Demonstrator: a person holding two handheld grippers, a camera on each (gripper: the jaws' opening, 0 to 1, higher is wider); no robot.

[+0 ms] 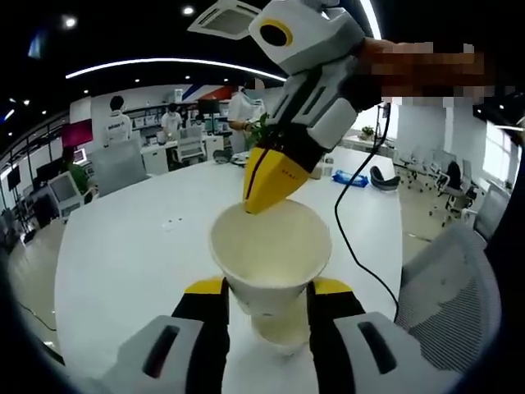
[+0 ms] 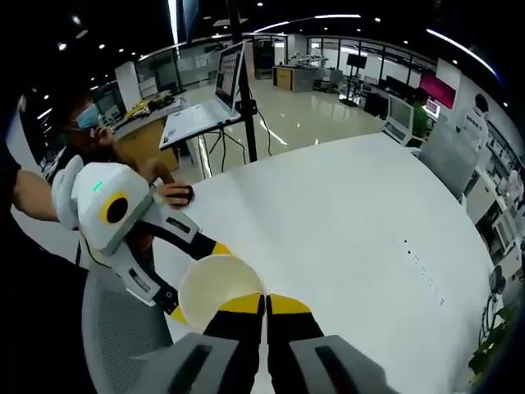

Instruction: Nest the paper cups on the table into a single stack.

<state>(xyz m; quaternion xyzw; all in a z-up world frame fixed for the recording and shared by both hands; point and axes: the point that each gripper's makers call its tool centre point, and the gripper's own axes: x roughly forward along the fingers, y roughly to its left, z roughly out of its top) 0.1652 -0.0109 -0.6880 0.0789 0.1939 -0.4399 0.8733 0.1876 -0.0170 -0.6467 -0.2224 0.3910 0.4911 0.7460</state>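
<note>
White paper cups [image 1: 271, 271] sit nested in the left gripper [image 1: 269, 308], which squeezes them. Right gripper [image 1: 267, 185] looks clenched, empty, by the rim. Hold steady.

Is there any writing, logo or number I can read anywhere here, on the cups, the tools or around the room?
No text can be read in either view.
Paper cup: plain, no print.
Left tool and right tool: no legible markings.
Red and blue wall banner in the left gripper view: too small and blurred.
Laptop screen in the right gripper view: too blurred.
</note>
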